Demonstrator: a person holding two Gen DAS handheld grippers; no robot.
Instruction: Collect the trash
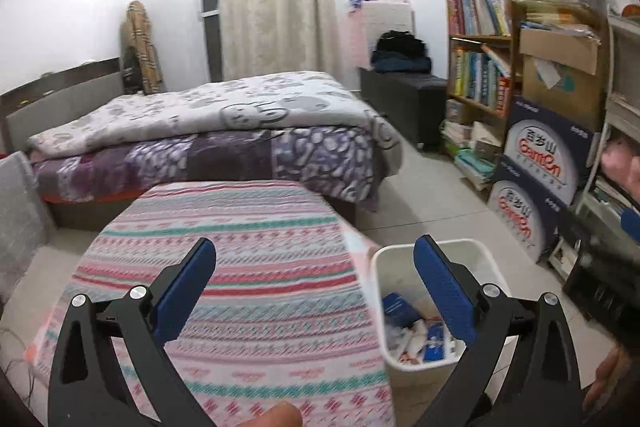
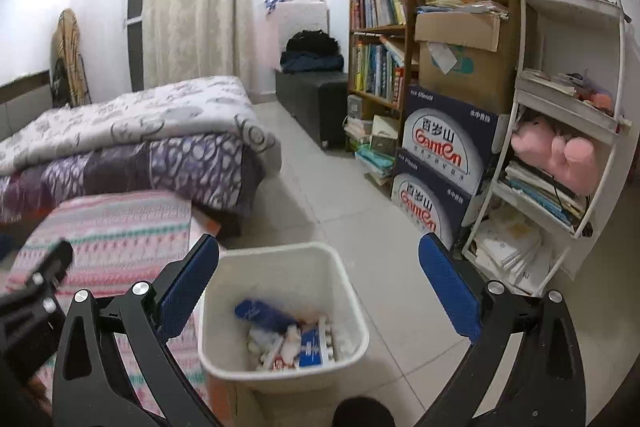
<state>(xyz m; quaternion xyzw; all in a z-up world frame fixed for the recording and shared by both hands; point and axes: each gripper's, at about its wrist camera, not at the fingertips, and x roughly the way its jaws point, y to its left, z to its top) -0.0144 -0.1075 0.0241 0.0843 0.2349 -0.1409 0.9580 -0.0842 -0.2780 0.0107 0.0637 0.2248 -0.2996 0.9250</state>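
**Both grippers spread wide and empty, trash lying in the white bin**

The left gripper (image 1: 314,291) is seen with its 2 blue-padded fingers (image 1: 186,291) spread wide apart; nothing is held between them. It is poised over a striped cloth (image 1: 256,267) in pink, teal and white, which fills the lower middle of the left wrist view. The white bin (image 1: 394,267) is found at about 4 o'clock in that view, just beside the cloth's edge, partly hidden behind the right-hand finger.

The right gripper (image 2: 318,287) is likewise released, its jaws wide and nothing gripped. The bin (image 2: 280,255) is framed between its fingers at 6 o'clock. Inside it the trash (image 2: 288,339) is seen: a dark blue packet, a blue and white wrapper, and crumpled white and red scraps, blurred in places. The left gripper's black body (image 2: 36,299) is seen at 8 o'clock in the right wrist view, over the striped cloth (image 2: 120,227).

A bed (image 1: 224,131) with a grey patterned quilt is placed at 11 o'clock beyond the cloth. At 2 o'clock, a wooden bookshelf (image 2: 376,27) and 2 stacked dark blue cartons (image 2: 444,163) are set against the wall, with a white shelf unit (image 2: 568,131) beside them. The floor (image 2: 320,187) is laid with pale tiles.
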